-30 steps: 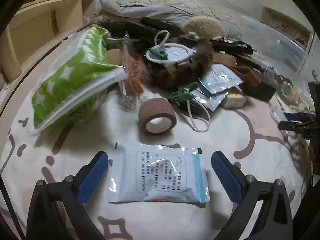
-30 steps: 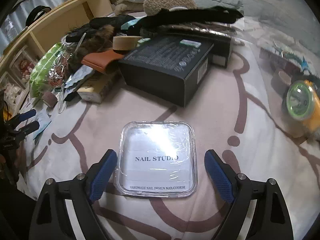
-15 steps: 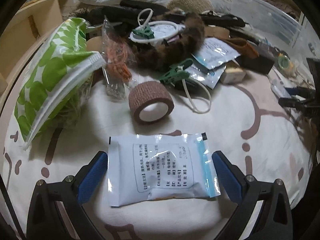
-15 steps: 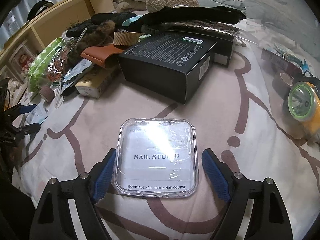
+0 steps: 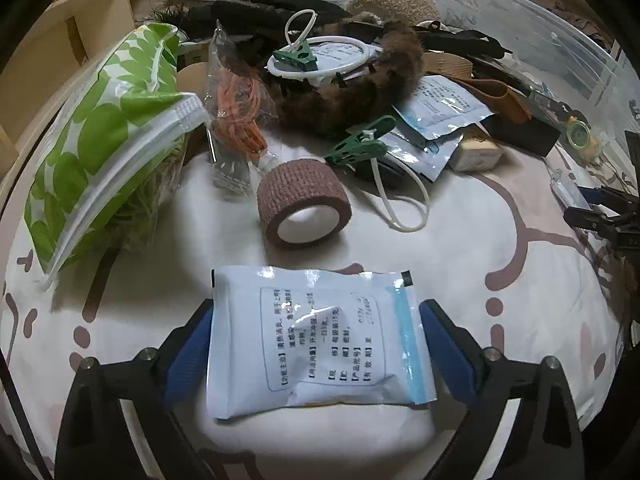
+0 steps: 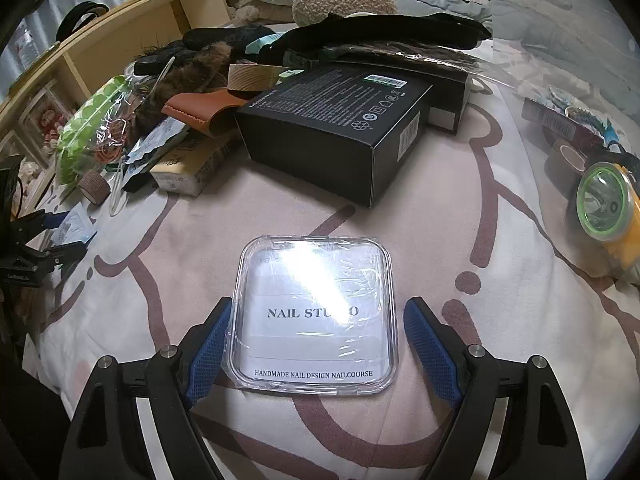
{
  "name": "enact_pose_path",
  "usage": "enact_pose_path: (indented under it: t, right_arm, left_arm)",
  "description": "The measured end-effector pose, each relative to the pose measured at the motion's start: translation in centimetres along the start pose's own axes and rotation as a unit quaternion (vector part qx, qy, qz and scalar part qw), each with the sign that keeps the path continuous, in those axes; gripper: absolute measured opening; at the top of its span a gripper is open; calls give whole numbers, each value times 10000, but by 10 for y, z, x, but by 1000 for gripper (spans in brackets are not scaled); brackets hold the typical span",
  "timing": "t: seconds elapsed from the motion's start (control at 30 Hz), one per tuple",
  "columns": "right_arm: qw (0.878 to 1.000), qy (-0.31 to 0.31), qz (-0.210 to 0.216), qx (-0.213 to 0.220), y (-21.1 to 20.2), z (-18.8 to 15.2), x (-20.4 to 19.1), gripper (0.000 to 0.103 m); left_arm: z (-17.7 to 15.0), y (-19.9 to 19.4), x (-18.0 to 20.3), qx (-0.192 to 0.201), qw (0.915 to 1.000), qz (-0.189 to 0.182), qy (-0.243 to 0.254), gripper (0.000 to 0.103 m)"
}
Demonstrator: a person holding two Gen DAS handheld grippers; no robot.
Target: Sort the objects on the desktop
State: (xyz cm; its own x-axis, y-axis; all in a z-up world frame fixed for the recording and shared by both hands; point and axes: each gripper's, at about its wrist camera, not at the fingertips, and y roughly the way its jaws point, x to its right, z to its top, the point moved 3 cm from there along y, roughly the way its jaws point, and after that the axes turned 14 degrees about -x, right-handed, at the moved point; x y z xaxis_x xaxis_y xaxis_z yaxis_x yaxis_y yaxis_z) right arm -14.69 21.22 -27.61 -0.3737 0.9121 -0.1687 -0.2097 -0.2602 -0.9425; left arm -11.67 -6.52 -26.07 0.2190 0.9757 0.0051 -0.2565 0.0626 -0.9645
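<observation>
While both grippers are spread wide and hold nothing, each already straddles its own object, so the coming move depends on closing across the object's width. The left gripper [image 5: 316, 340] brackets the white sachet [image 5: 318, 340], which lies flat on the patterned bed cover [image 5: 480, 248] directly at 12 o'clock from the wrist. The sachet's long axis runs 9 to 3 o'clock, so the jaws would close along its length; its left edge overlaps the left pad, and its right edge stands just clear of the right pad. The sachet is a soft, glossy film pouch with a blue seal strip and will probably buckle under pressure. The right gripper [image 6: 318, 346] brackets the clear nail case [image 6: 314, 318], also at 12 o'clock. The case is a near-square, rigid, transparent plastic shell with rounded corners, wrapped in reflective film; its left side touches or nearly touches the left pad, and a narrow gap remains at the right pad. Beyond the sachet, at 12 o'clock, lies the brown bandage roll [image 5: 304, 204], woven and cylindrical. The black box [image 6: 344, 128], matt cardboard, lies at 12 o'clock beyond the case, well apart.
</observation>
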Motion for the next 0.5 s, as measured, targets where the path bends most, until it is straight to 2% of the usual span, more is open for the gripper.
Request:
enact_pose_path:
  t: [0.17, 0.2, 0.3, 0.37, 0.4, 0.5]
  right_arm:
    - [10000, -12, -4, 30, 0, 0, 0, 85]
    - [10000, -20, -12, 38, 0, -1, 0, 85]
    - [10000, -58, -61, 52, 0, -1, -2, 85]
    - [9999, -68, -71, 60, 0, -2, -2, 85]
    - [9999, -65, -64, 66, 0, -2, -2, 85]
    - [9999, -69, -64, 71, 0, -2, -2, 85]
  left_arm:
    - [-7, -7, 6, 168, 9999, 33, -2, 77]
    - [-8, -8, 6, 212, 9998, 61, -29, 69]
    - [-11, -12, 0, 258, 9996, -30, -112, 66]
    - [-15, -13, -3, 296, 9995, -36, -92, 66]
    - [-15, -13, -3, 322, 9994, -28, -83, 69]
    - [-16, -13, -7, 365, 9992, 35, -168, 91]
